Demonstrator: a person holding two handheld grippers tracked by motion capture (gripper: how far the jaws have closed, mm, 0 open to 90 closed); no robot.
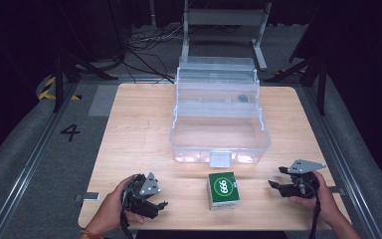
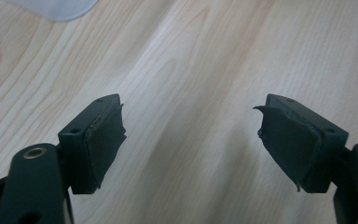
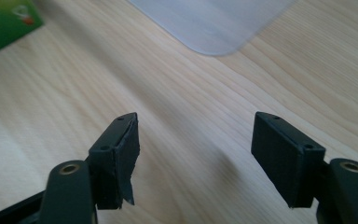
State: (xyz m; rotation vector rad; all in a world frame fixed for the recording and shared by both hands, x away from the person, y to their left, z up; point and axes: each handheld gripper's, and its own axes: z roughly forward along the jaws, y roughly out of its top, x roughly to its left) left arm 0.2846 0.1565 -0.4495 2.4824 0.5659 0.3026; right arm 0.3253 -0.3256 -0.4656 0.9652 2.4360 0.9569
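Green box (image 1: 224, 190) with a white ring on its top sits flat on the wooden surface (image 1: 139, 134), between the two hand-held grippers and apart from both. Left hand-held gripper (image 1: 151, 201) is low over the near edge of the surface, gripped from below by the person's left hand (image 1: 110, 209); the box lies to its right. In the left gripper view the jaws stand wide apart, bare wood grain between them, nothing held. Right hand-held gripper (image 1: 277, 178) is on the far side of the box, in the right hand (image 1: 318, 199), its jaws pointing toward the box. Right gripper view: jaws parted, nothing between the pads, a corner of the green box at the upper left. Beyond the box, farther from both hand-held grippers, stands a clear plastic storage box (image 1: 219, 139) with its lid raised, its latch (image 1: 221, 159) facing the green box.
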